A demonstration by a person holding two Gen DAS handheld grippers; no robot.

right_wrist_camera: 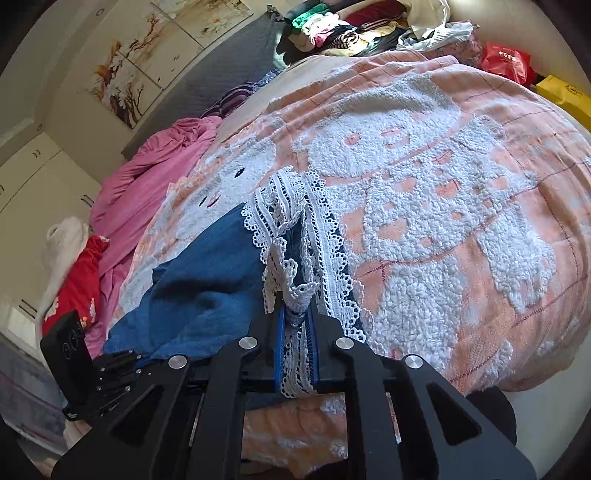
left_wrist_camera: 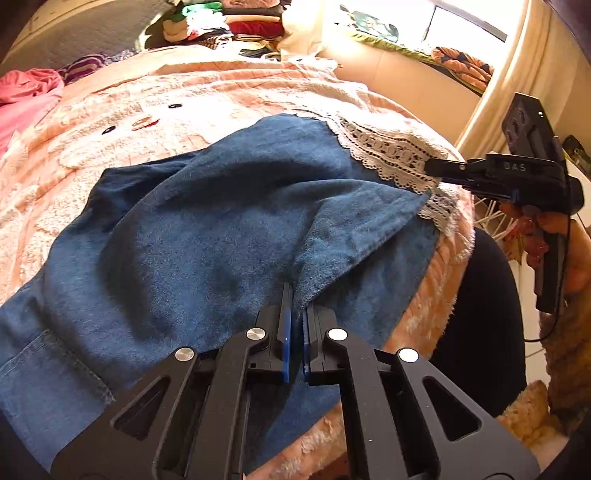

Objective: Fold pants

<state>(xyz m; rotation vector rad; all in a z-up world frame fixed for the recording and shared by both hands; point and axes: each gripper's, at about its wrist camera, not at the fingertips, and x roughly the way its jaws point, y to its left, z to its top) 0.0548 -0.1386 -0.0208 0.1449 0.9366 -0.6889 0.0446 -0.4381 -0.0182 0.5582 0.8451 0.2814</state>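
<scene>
The left gripper (left_wrist_camera: 295,314) reaches forward low over the bed (left_wrist_camera: 184,96), its jaws clenched on a raised fold of the pants (left_wrist_camera: 207,236). The right gripper (right_wrist_camera: 295,325) points along the bed from the near edge, clamped on the white lace hem (right_wrist_camera: 295,236) of the pants, with lace bunched between its blue pads (right_wrist_camera: 280,332).

The left wrist view shows the right gripper (left_wrist_camera: 436,168) from the side, level, pinching the lace hem (left_wrist_camera: 388,155) at the bed's edge, with the person's hand (left_wrist_camera: 554,229) on its handle. It also shows the pants spread wide across the bed, a seamed pocket near the lower left. The right wrist view shows the left gripper only as a black body at the lower left, its tips hidden, and more of the room: a pink sheet (right_wrist_camera: 147,184), a clothes pile (right_wrist_camera: 340,26) at the far end, and a red bag (right_wrist_camera: 506,61).

The pants are soft blue denim, creased into ridges; the lace is openwork with scalloped edges. The bed's blanket (right_wrist_camera: 443,184) is peach with tufted white cartoon figures, thick and nubbly.
</scene>
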